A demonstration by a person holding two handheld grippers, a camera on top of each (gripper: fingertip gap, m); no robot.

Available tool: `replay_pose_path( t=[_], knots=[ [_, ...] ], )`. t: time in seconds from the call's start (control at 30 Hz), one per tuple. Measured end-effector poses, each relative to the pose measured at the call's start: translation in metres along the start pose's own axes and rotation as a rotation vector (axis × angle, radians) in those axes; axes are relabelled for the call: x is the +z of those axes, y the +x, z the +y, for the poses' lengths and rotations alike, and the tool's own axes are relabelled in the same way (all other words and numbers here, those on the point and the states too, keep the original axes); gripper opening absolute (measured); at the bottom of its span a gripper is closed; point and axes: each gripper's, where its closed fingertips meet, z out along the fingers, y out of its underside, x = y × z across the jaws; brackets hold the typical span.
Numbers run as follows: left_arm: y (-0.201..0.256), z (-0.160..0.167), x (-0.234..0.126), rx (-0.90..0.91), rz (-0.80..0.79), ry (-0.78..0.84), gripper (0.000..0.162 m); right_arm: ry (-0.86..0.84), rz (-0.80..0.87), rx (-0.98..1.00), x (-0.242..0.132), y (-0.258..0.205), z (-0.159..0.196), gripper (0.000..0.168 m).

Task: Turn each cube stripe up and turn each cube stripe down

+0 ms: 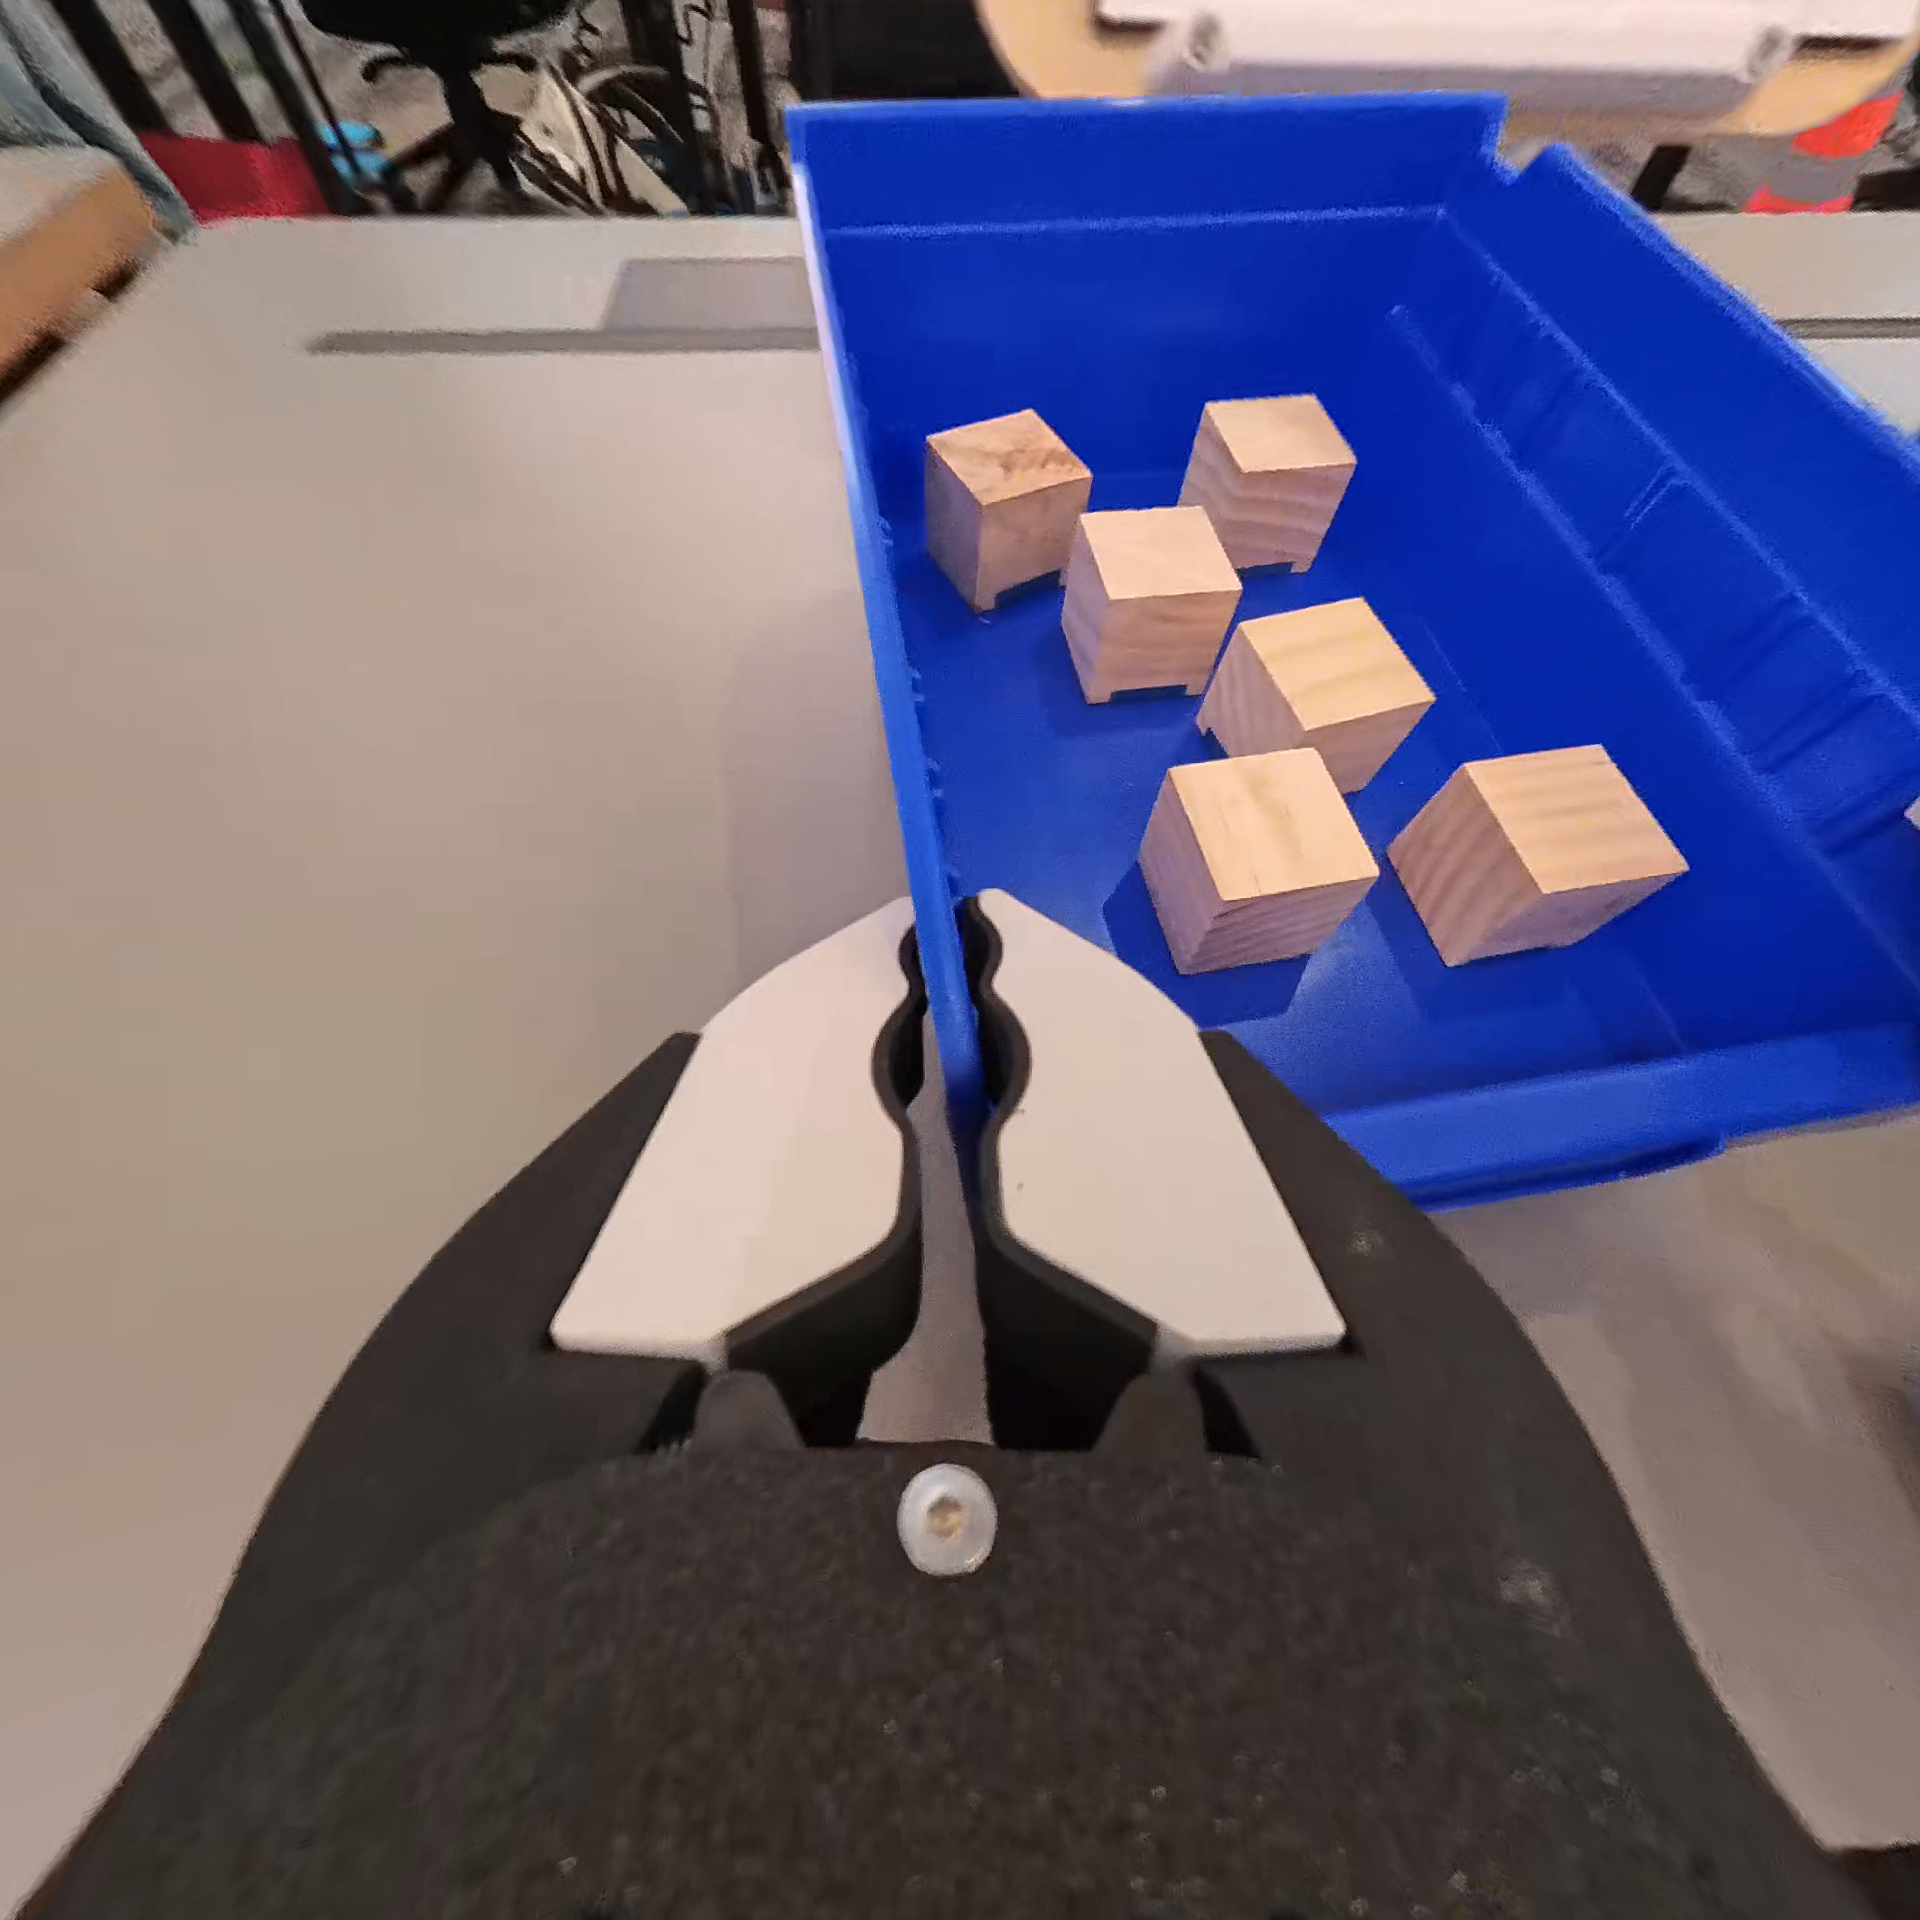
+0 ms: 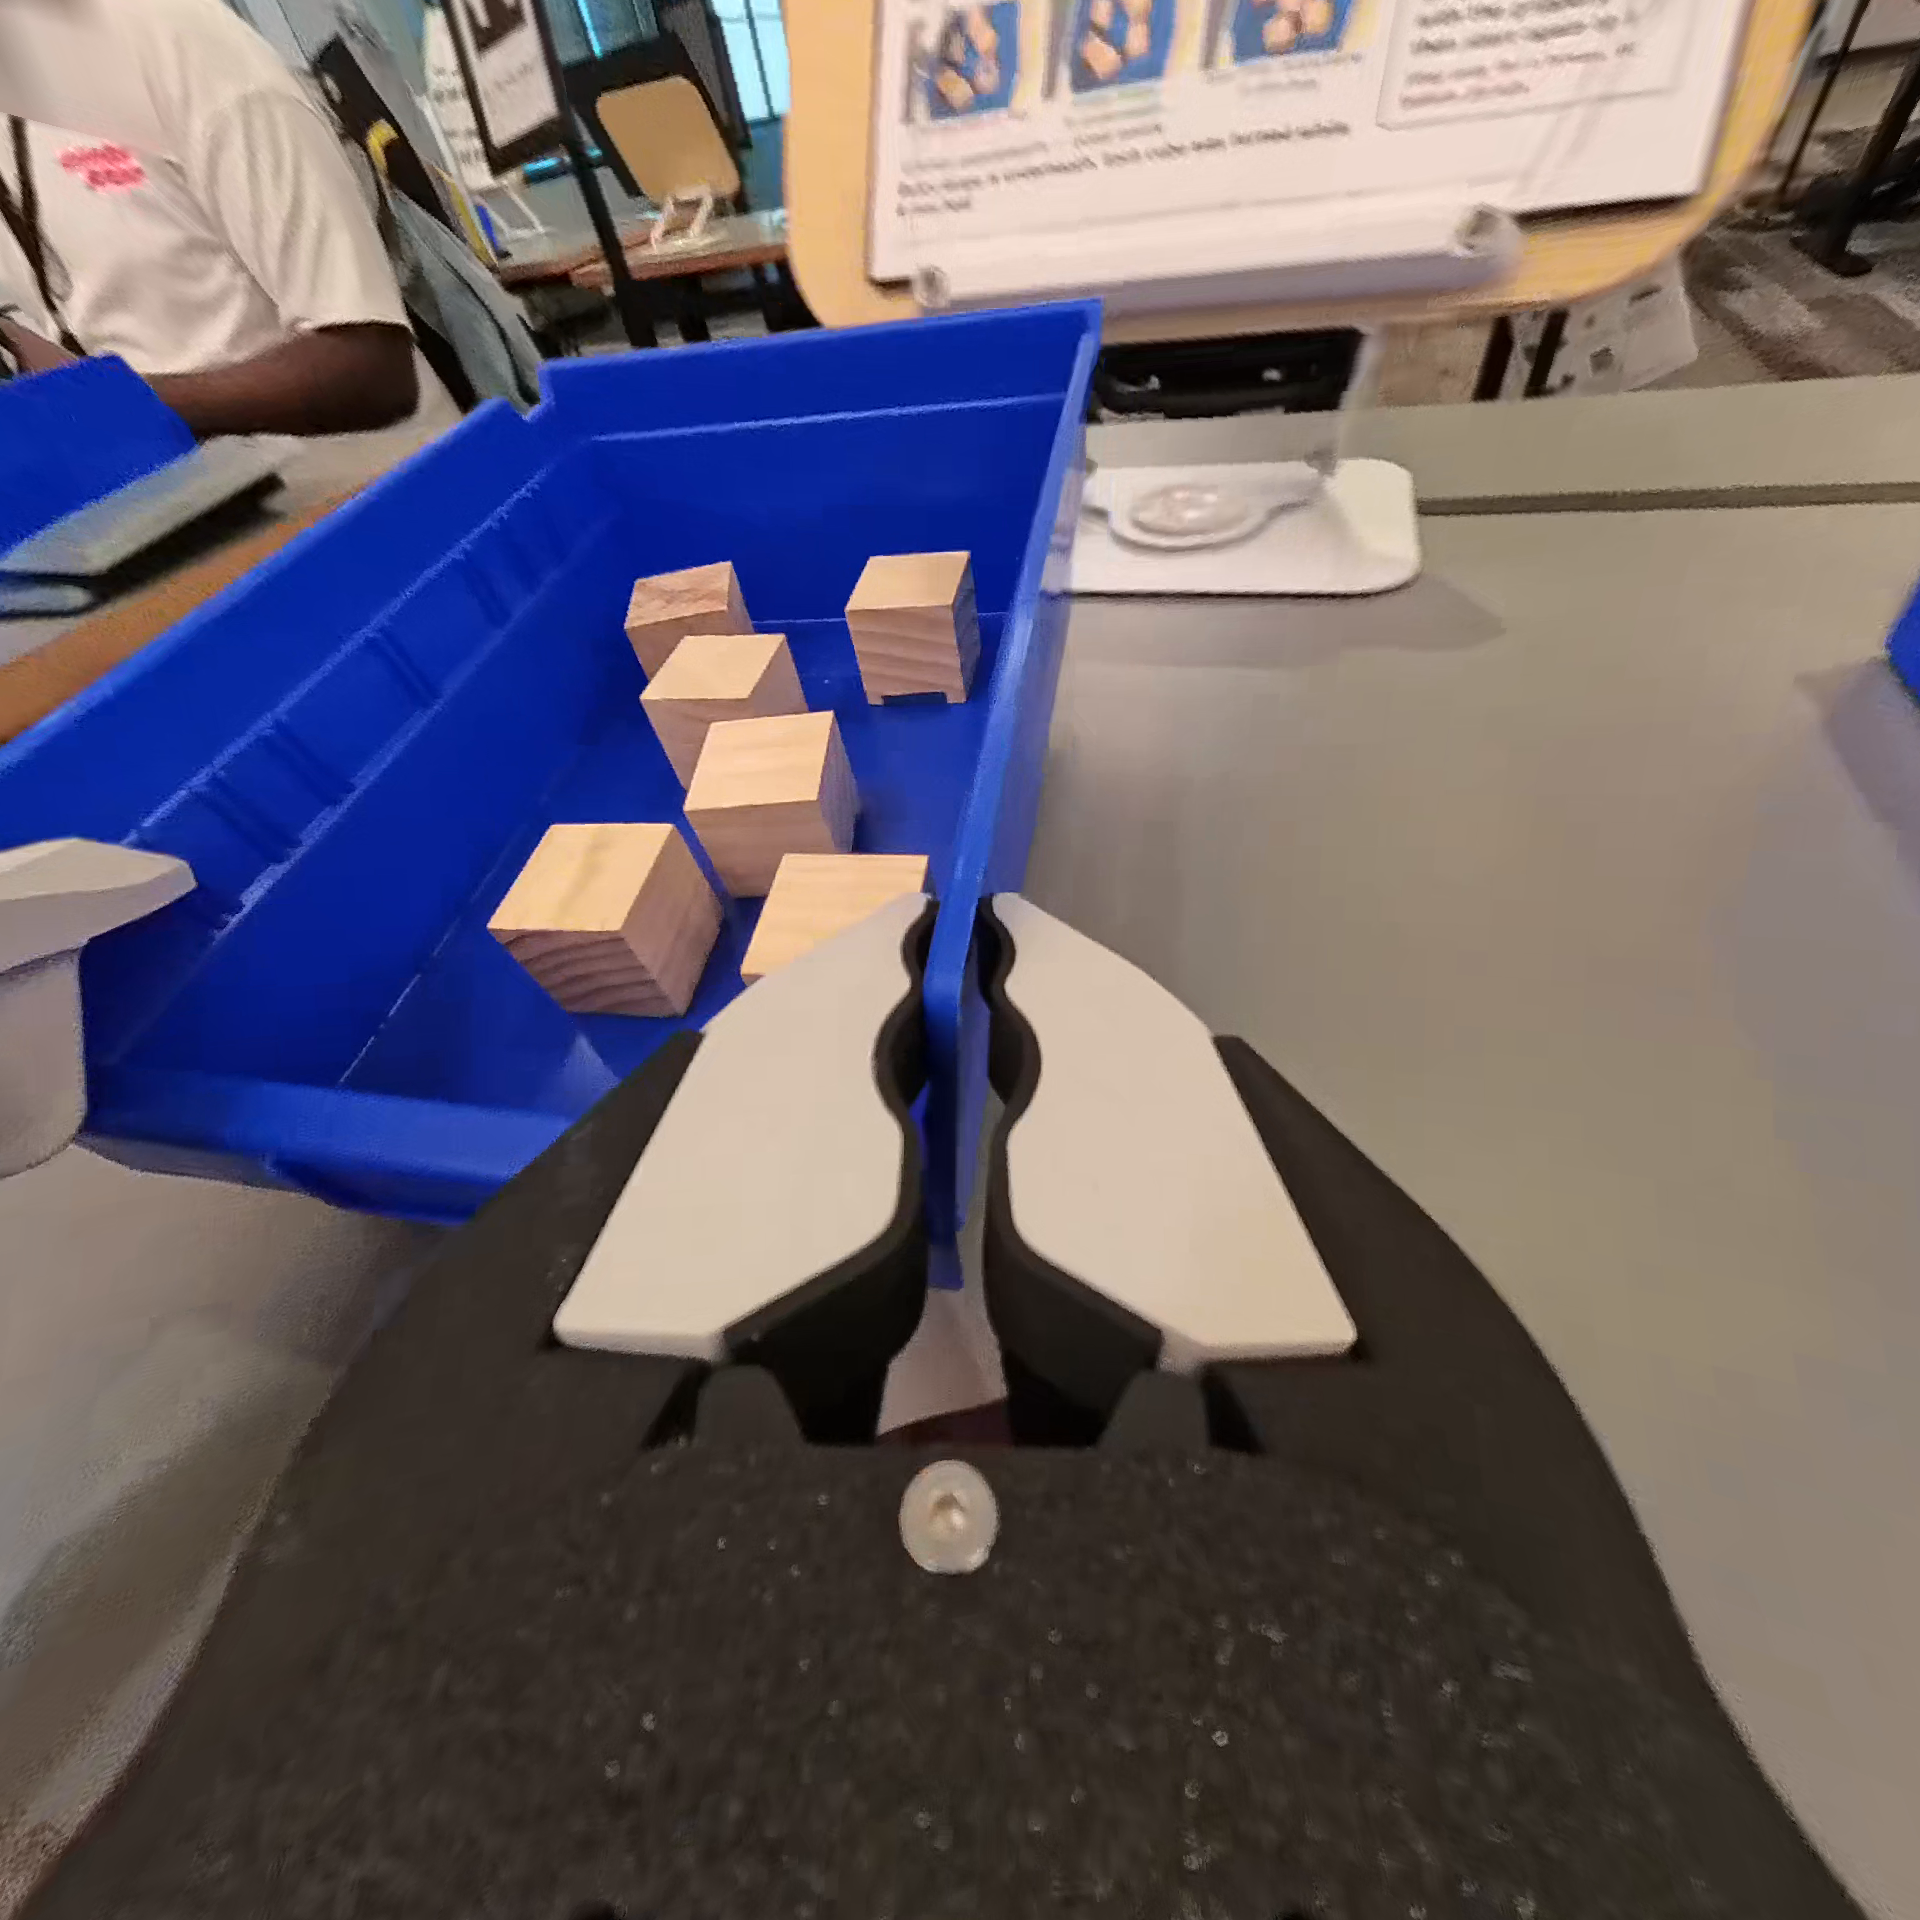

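Left claw (image 1: 948,914): nearly closed, pinching the left wall of the bin (image 1: 1143,166) close to its near corner.
Right claw (image 2: 958,909): nearly closed, pinching the bin's right wall close to its near corner.
Cubes (image 1: 1257,857): six, wooden, all inside the bin, ahead of and between the two claws; none held.
Stripe state: plain tops on all six; several show a notch along the bottom edge, so I judge the stripes face down.
Progress: cubes look uniform, likely one full pass done or none begun; cannot tell which. Claws are on the bin, not on a cube.
Left to do: let go of the bin, then turn cubes one by one.
Table (image 1: 416,727): grey, smooth, matte.
Room: instruction board (image 2: 1299,135) beyond the bin; seated person (image 2: 208,229) far left of right claw; second blue bin (image 2: 83,436) there.
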Motion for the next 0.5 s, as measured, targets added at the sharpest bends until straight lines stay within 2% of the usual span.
replay_pose_path(
  t=[0.1,0.17,0.27,0.37,0.5],
  knots=[
    [-0.052,-0.020,-0.001,0.036,-0.048,0.007,0.003,0.031,-0.007,-0.002,0.021,-0.048,-0.017,0.006],
    [-0.089,-0.029,0.008,0.096,-0.101,-0.032,0.005,0.017,0.016,0.003,0.043,-0.079,-0.025,0.006],
    [-0.135,-0.034,0.027,0.075,-0.091,-0.070,0.004,-0.040,0.083,0.028,0.077,-0.114,-0.028,0.004],
    [-0.171,-0.029,0.041,0.061,-0.076,-0.097,0.004,-0.088,0.092,0.020,0.103,-0.141,-0.018,0.004],
    [-0.202,-0.008,0.057,0.056,-0.078,-0.117,0.005,-0.133,0.086,-0.026,0.120,-0.166,0.012,0.005]
  ],
)
